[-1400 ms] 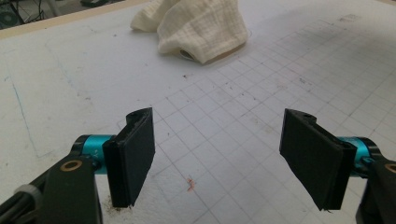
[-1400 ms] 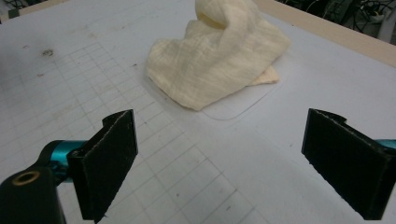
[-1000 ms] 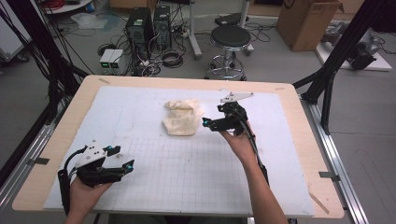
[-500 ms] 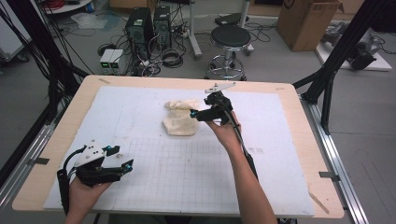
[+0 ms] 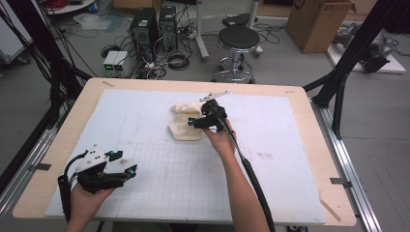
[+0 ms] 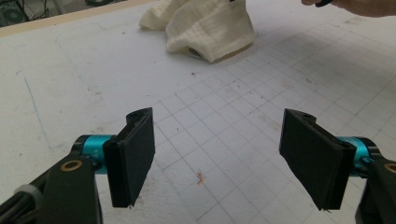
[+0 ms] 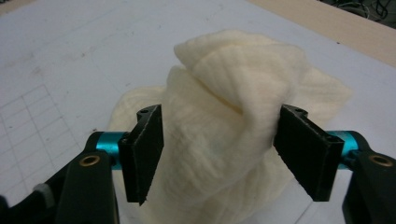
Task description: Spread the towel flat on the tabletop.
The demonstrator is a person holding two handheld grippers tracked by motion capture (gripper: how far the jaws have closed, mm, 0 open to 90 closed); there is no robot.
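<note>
Nothing looks gripped yet: the right gripper (image 7: 219,154), jaws apart, straddles the cloth (image 7: 224,140) at table's twelve o'clock, while the left gripper (image 6: 219,158) gapes idle at seven.

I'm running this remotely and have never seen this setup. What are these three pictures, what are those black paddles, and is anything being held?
No robot arm here: a person holds a hand-held two-jaw gripper in each hand. The high view looks down on the white gridded table from above the person's side. The other two pictures come from cameras riding on the grippers; the black paddles are each gripper's own jaws. The left gripper sits near the person, jaws open over bare grid. The right gripper is out at a crumpled cream cloth, its jaws open on either side of a raised fold. Nothing is gripped yet. Something small peeks from under the cloth's edge; I can't identify it.
</note>
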